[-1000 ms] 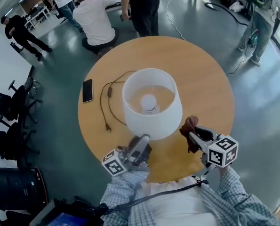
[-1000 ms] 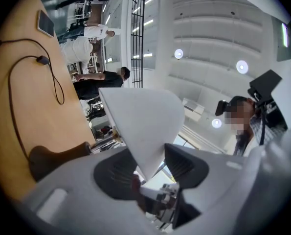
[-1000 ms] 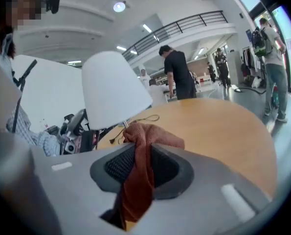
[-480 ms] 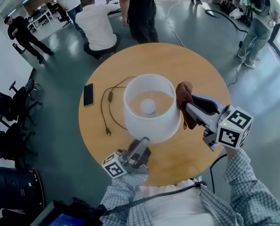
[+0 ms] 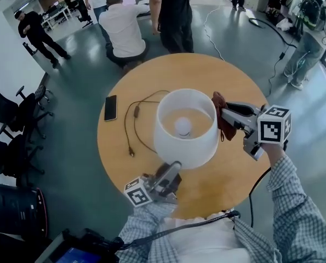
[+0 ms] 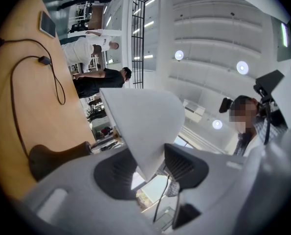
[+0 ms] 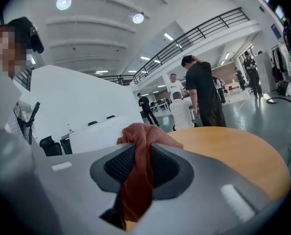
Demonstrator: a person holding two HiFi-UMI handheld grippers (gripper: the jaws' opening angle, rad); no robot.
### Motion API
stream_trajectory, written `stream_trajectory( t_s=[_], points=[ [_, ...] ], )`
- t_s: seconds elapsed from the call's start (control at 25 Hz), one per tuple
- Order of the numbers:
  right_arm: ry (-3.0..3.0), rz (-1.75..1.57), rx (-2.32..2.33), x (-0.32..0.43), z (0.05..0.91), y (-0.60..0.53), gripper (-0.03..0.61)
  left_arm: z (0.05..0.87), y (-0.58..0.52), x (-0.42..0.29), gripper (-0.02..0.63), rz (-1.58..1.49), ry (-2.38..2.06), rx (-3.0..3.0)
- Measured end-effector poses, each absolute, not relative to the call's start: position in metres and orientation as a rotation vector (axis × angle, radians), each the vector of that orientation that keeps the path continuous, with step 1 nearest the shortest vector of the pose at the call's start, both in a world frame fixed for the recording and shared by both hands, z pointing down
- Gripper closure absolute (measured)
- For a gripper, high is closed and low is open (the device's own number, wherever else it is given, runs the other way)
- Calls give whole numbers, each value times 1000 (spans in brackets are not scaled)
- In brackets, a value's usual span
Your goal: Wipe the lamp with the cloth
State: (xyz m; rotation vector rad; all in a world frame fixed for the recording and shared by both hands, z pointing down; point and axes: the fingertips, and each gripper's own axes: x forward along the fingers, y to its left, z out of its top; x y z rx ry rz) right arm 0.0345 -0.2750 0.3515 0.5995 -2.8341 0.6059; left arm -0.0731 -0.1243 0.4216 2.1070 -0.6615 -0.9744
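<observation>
head: steeply down over table [image 5: 217, 70] | gripper views: close, level — both share lamp [image 6: 140, 121]

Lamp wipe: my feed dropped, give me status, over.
Left gripper clamps lower rim of white tapered lampshade. Right gripper grips rust-red cloth at its upper rim. Black cord lies clear, left.

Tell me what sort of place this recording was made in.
Probably a large open-plan office or lab hall: rolling office chairs at the side, a mezzanine railing under a high ceiling, and cables trailing over the polished grey floor.
</observation>
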Motion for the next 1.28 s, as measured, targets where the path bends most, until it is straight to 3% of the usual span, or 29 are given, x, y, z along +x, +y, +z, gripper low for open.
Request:
stream_trajectory(
  t_s=[0.56,1.28],
  points=[
    [-2478,467,-26,-48,344,-323,479,424,-123,-71,440,-943,-645,2102],
    [-1921,-66,-557,-154,336,-278,477,420,-133,-64,440,-959,-655,2097]
  ],
)
